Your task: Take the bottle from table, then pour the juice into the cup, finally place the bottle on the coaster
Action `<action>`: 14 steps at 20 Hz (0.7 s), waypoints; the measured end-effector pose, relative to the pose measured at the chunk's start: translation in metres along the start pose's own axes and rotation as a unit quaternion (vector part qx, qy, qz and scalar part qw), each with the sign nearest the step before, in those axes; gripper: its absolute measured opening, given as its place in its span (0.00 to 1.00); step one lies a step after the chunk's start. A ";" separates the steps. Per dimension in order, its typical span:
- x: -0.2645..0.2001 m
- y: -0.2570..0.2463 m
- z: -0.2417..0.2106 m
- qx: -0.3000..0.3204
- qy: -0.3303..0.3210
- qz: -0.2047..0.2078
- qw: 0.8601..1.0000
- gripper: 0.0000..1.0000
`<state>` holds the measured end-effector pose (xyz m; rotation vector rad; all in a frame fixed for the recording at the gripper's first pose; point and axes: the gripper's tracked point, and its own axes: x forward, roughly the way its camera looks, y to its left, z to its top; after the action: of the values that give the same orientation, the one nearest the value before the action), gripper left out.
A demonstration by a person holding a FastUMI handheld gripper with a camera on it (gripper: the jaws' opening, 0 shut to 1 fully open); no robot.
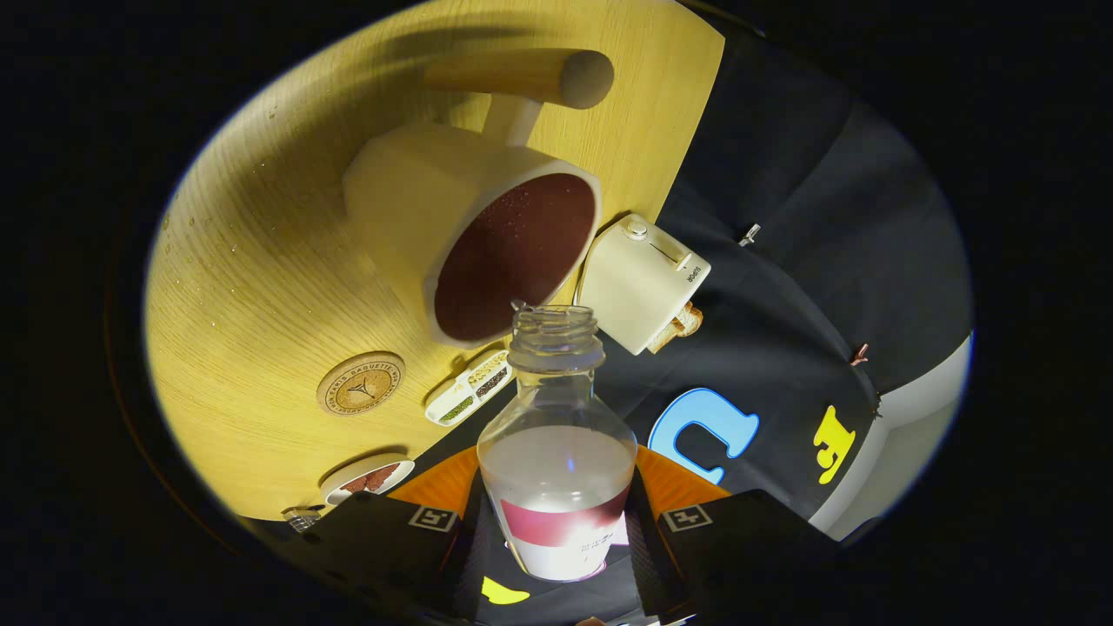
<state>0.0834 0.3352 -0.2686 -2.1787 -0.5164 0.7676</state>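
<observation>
Bottle: the clear bottle (556, 452) sits between the two fingers of the hand-held gripper (556, 530), which clasp it low on its body, at the band of the label. Its mouth is uncapped and points forward, away from the fingers.
Hand-held gripper: clenched on the bottle, one finger pressing on each side. I judge the low grasp leaves the neck free, so that nothing stands between the mouth and the cup.
Tilt: the whole scene looks turned, so the bottle seems tipped toward the cup for pouring. The inside of the bottle looks pale and cloudy; how much juice remains I cannot tell.
Cup: the cream cup (474, 230) with its wooden handle (530, 76) lies just beyond the bottle mouth, and its rim is near the mouth. Dark red juice already fills it, so the pouring appears well advanced.
Coaster: the round cork coaster (361, 383) lies on the counter (252, 261) beside the cup, with nothing on it. The last step is not yet done.
Nearby things: a small tray with compartments (469, 389) lies near the coaster, a cream toaster (642, 283) stands beyond the cup, and a small dish (367, 479) is close to the left finger.
Droplets: small drops show on the counter near the cup, so I think some spilling is a risk.
</observation>
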 end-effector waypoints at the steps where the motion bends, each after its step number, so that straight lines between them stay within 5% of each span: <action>1: 0.001 0.000 0.000 0.002 0.000 -0.001 1.000 0.70; 8: -0.005 -0.004 -0.004 0.033 0.017 0.001 0.999 0.70; 14: -0.014 -0.006 -0.022 0.148 0.040 0.003 0.988 0.70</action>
<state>0.0865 0.3194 -0.2470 -1.9268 -0.3310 0.7087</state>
